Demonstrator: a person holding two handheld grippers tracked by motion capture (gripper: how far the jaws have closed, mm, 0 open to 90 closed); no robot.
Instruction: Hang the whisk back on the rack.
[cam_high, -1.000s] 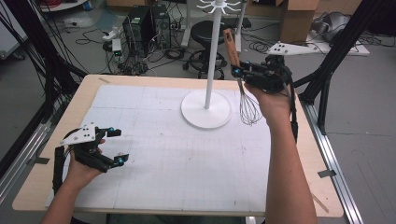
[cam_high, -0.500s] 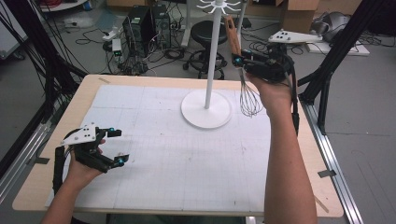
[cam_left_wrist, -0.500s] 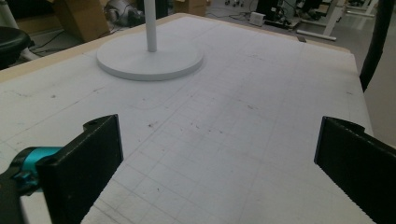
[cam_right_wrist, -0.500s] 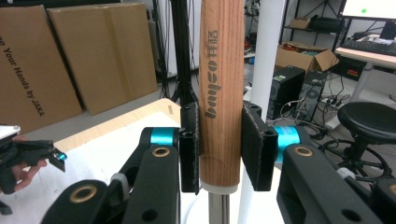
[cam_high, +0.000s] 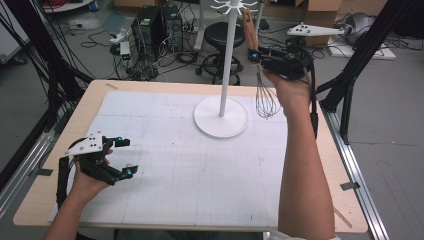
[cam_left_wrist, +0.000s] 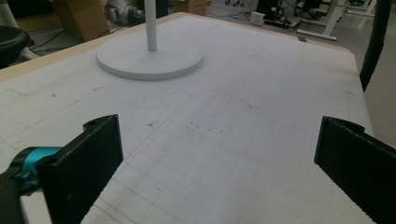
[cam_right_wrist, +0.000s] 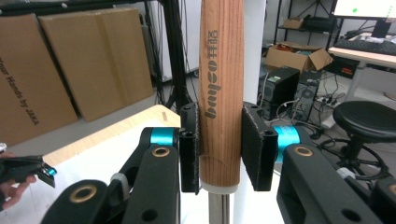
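1. Standing on the white gridded mat (cam_high: 200, 165) that covers the wooden table (cam_high: 90, 100), a white metal hanging stand with a round base (cam_high: 220, 116) rises just left of the wire whisk with a wooden handle (cam_high: 265, 97), its pole (cam_high: 228, 55) close beside the handle.
2. Behind the table lie cables, a black stool (cam_high: 220, 34), computer cases and cardboard boxes; black frame legs flank both sides.
3. The right gripper (cam_high: 256, 56) holds the whisk upright in the air above the far right part of the table, jaws clamped on the handle, wire loops hanging downward.
4. The left gripper (cam_high: 125, 156) rests low over the near left of the mat, jaws wide apart with nothing between them.
5. The stand's hooked top (cam_high: 234, 6) is cut off by the high view's upper edge.
6. The right gripper view shows the pads (cam_right_wrist: 254, 147) pressing the handle (cam_right_wrist: 221, 88) near its lower end, with printed lettering on the wood; the wire loops lie below that frame.
7. The left gripper view shows the stand's base (cam_left_wrist: 150, 58) well ahead of the open jaws.
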